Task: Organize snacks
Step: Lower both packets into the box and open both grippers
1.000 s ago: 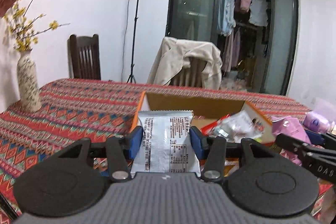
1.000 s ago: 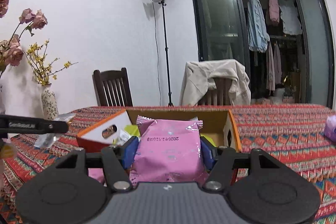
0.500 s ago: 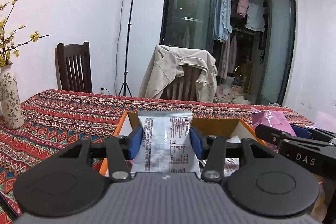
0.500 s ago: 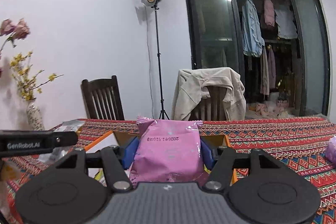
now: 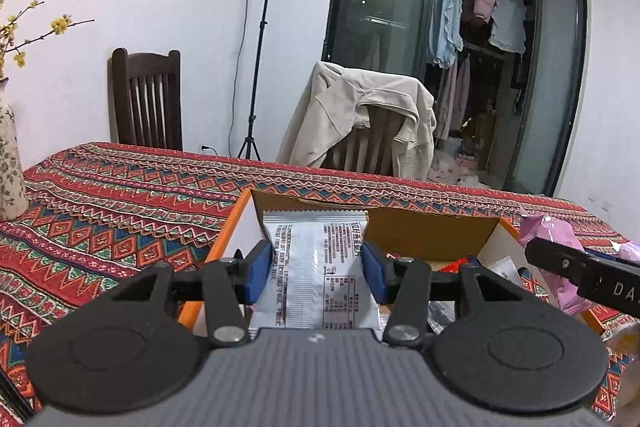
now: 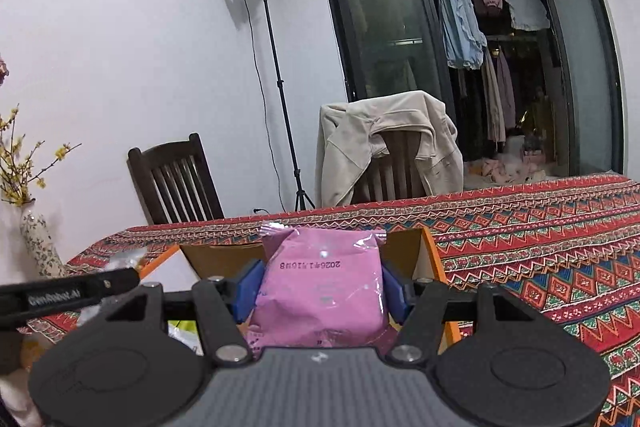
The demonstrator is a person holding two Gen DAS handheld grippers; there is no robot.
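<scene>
My left gripper is shut on a silver-white snack packet and holds it above the left part of an open orange cardboard box. My right gripper is shut on a pink snack packet and holds it above the same box. In the left wrist view the right gripper and its pink packet show at the right. In the right wrist view the left gripper shows at the left. Several snack packets lie inside the box.
The table carries a red patterned cloth. A flower vase stands at the table's left end. Two chairs stand behind the table, one draped with a beige jacket. A lamp stand is by the wall.
Both grippers, each still holding its packet, have risen and tilted up, so the box now sits lower in both views and less of its inside shows.
</scene>
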